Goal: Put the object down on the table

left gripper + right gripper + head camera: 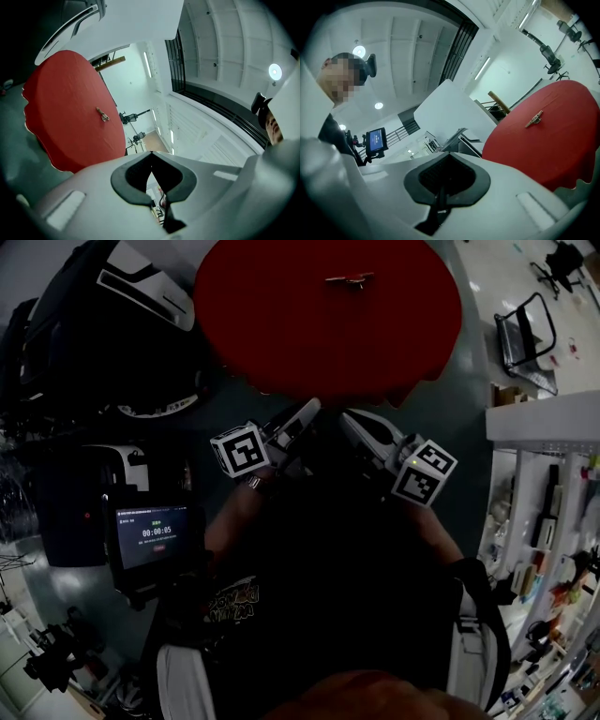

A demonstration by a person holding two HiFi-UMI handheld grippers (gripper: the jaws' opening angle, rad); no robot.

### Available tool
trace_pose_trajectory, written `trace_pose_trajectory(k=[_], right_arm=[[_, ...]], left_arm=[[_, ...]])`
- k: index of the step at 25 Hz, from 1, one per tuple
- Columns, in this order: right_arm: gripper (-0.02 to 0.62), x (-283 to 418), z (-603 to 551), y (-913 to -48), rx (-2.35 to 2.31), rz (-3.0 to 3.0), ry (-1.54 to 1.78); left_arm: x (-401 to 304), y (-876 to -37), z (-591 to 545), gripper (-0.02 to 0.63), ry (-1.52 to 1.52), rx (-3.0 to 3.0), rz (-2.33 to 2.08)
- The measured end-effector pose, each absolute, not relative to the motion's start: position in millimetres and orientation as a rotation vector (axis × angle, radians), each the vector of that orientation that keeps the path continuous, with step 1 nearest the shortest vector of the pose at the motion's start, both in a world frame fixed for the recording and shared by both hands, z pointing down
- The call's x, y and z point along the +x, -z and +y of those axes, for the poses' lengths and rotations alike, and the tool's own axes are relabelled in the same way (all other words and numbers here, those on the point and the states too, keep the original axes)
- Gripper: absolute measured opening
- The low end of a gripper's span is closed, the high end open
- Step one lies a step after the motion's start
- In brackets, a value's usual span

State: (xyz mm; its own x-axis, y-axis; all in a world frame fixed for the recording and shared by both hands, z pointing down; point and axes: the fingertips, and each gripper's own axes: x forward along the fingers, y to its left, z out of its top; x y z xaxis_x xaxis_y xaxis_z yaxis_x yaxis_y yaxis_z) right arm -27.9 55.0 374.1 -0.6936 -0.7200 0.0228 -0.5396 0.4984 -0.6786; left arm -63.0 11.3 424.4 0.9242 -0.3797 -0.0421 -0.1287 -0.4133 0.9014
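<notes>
At the lower left of the head view a small screen (150, 535) glows beside you, well away from the work. Just right of it, at centre frame, your left gripper (312, 407) is held close to your body, short of the red round counter (281, 315). Its own view shows the jaws together at the tips with nothing between them. Up at the top centre, the small metal object (350, 280) lies flat on the red cloth, a little in from the far edge. It stands alone, and neither gripper touches it. It is too small for you to tell exactly what it is. To the right of centre your right gripper (349, 418) mirrors the left, angled inward and low, with its jaws pressed together and empty too. With both tools held off the counter and the object resting on it, the putting-down looks finished, and the closed, empty jaws fit a hands-off rest pose.
</notes>
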Motion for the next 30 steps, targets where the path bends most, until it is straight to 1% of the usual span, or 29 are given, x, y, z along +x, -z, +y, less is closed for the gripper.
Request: trace_pose_trajectory(k=[30], right_arm=[[0.002,-48,54,-375,-0.995,2.588,0.974]], left_arm=[[-71,-422,7,0.011,0.347,1.984,-0.389]])
